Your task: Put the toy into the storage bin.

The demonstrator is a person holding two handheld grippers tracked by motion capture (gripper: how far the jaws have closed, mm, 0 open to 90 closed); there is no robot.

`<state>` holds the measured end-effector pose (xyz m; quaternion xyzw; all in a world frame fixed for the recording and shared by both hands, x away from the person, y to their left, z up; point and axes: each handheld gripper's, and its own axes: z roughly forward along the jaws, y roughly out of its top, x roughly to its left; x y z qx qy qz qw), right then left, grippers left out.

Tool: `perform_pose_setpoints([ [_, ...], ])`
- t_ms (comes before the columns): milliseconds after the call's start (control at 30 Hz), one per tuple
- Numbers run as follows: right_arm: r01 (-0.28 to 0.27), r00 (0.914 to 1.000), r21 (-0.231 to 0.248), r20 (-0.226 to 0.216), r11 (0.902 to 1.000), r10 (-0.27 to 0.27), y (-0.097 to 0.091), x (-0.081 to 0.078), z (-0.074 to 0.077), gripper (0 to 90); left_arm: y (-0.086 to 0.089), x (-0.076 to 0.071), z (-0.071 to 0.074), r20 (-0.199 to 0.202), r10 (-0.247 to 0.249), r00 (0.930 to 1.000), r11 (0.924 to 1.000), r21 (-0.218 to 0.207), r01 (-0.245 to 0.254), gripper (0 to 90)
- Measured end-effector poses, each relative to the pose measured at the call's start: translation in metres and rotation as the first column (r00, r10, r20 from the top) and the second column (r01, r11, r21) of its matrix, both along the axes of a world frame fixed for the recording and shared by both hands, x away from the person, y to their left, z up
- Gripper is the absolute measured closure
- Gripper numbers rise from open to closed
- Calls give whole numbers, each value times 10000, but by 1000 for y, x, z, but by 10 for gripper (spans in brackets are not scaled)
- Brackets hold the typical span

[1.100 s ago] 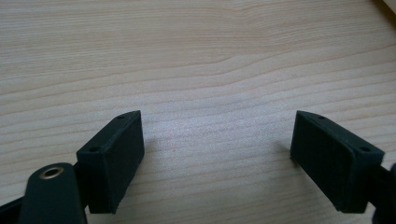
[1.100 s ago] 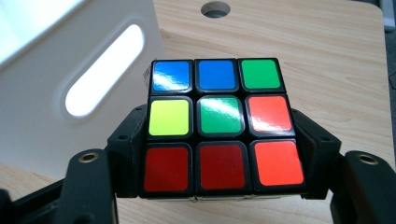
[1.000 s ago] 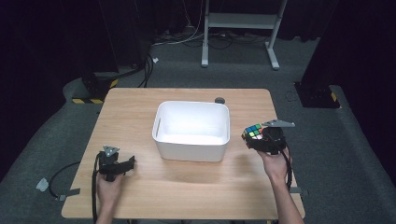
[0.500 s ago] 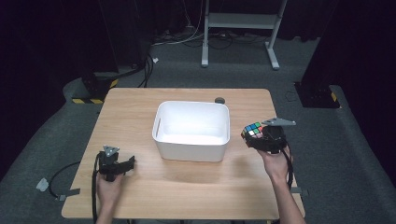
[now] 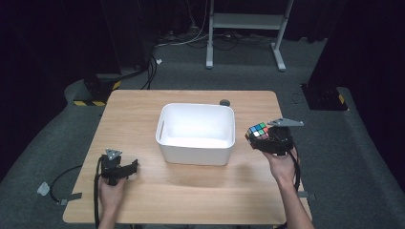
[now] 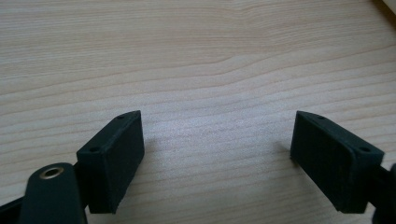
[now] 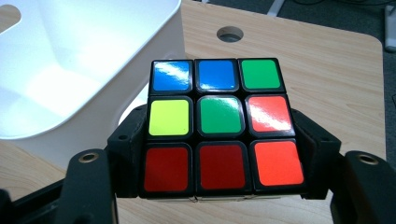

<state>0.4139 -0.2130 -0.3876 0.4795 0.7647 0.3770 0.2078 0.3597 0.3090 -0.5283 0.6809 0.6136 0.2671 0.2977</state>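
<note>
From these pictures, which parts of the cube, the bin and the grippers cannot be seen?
- Cube: right gripper view shows one face; the jaws cover its sides.
- Cube, high view: too small to read the colours surely.
- Bin: cut off by the left and top edges of the right gripper view.
- Left gripper: its body is cut off by the bottom edge.

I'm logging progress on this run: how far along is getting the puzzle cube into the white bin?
Done: the right gripper is clamped on the puzzle cube, lifted off the table. In hand: carrying it beside the white bin. Left: move over the bin, which looks empty, and release. The left gripper rests open.
</note>
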Motion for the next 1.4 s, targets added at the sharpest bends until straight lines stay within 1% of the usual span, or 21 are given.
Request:
perform_pose_setpoints([
  [133, -59, 10000, 63, 51, 10000, 58, 1, 0, 4, 338, 0, 0, 0, -2, -3, 10000, 10000, 1, 3, 175],
  [267, -72, 9999, 29, 107, 10000, 71, 1, 0, 8, 338, 0, 0, 0, 3, -1, 10000, 10000, -1, 1, 175],
  [367, -46, 9999, -52, 127, 10000, 47, 3, 1, 15, 338, 0, 0, 0, 1, -4, 10000, 10000, 0, 4, 175],
  [500, -179, 9996, -131, 193, 9998, 182, 8, 3, 23, 338, 0, 0, 0, 2, -5, 10000, 10000, 1, 5, 175],
  [567, -245, 9993, -82, 264, 9997, 247, 11, 4, 27, 338, 0, 0, 0, 4, -4, 10000, 10000, 0, 4, 175],
  [700, -316, 9992, -44, 261, 9995, 317, 15, 7, 35, 338, 0, 0, 0, 3, -4, 10000, 10000, 0, 4, 175],
  [867, -375, 9982, -3, 467, 9993, 375, 22, 9, 46, 338, 0, 0, 0, 3, -3, 10000, 10000, 2, 3, 175],
  [967, -397, 9981, -14, 480, 9992, 397, 24, 10, 50, 338, 0, 0, 0, 2, -5, 10000, 10000, 4, 5, 175],
  [1033, -473, 9978, -71, 467, 9989, 475, 28, 13, 55, 338, 0, 0, 0, 3, -3, 10000, 10000, 1, 3, 175],
  [1067, -473, 9978, -71, 467, 9989, 475, 28, 13, 55, 338, 0, 0, 0, 3, -3, 10000, 10000, 1, 3, 175],
  [1167, -582, 9968, -82, 545, 9983, 585, 34, 15, 64, 338, 0, 0, 0, 0, -6, 10000, 10000, 6, 6, 175],
  [1200, -582, 9968, -82, 545, 9983, 585, 34, 15, 64, 338, 0, 0, 0, 3, -1, 10000, 10000, 2, 1, 175],
  [1233, -642, 9963, -93, 571, 9979, 646, 38, 16, 68, 338, 0, 0, 0, 5, 0, 10000, 10000, 1, 0, 175],
  [1400, -769, 9955, -123, 553, 9970, 774, 47, 20, 74, 338, 0, 0, 0, 4, 0, 10000, 10000, -1, 0, 175],
])
